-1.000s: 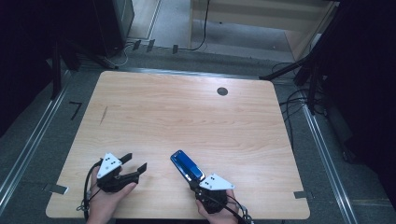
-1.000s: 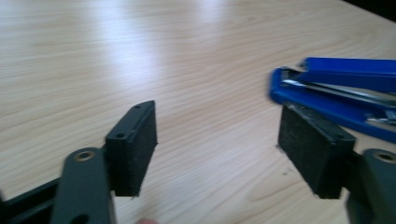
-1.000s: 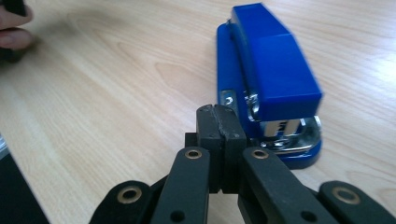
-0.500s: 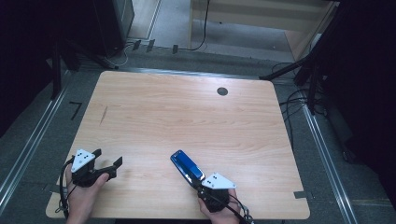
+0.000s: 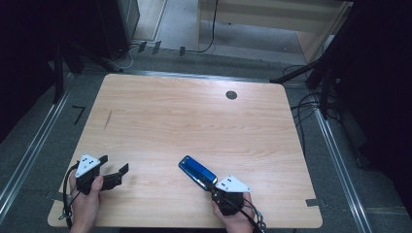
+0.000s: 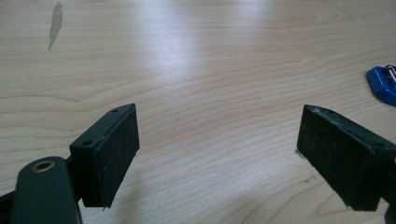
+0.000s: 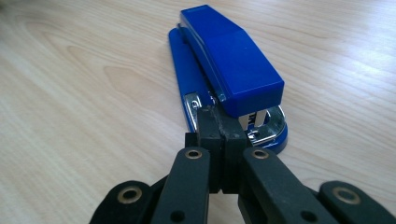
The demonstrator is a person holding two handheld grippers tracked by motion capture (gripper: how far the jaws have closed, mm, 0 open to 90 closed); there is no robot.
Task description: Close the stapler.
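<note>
A blue stapler (image 5: 197, 170) lies flat on the wooden table (image 5: 194, 121) near the front edge, right of centre. My right gripper (image 5: 214, 187) is shut, its tips (image 7: 219, 116) pressed together at the stapler's (image 7: 233, 56) metal hinge end, with nothing seen between the pads. Near the front left corner, my left gripper (image 5: 114, 164) stands open and points right across the table. Its jaws have just been opening, and bare wood shows between them (image 6: 218, 116). The stapler's tip (image 6: 383, 84) appears far off at the right edge of the left gripper view.
A dark round hole (image 5: 231, 95) sits in the table near its far edge. A small dark smear (image 5: 108, 119) marks the wood at the left. Cables and grey floor rails surround the table, and dark furniture stands behind it.
My left gripper has moved left toward the table's front left corner, then stopped, and its jaws stand wider. The right gripper and the stapler have stayed put.
</note>
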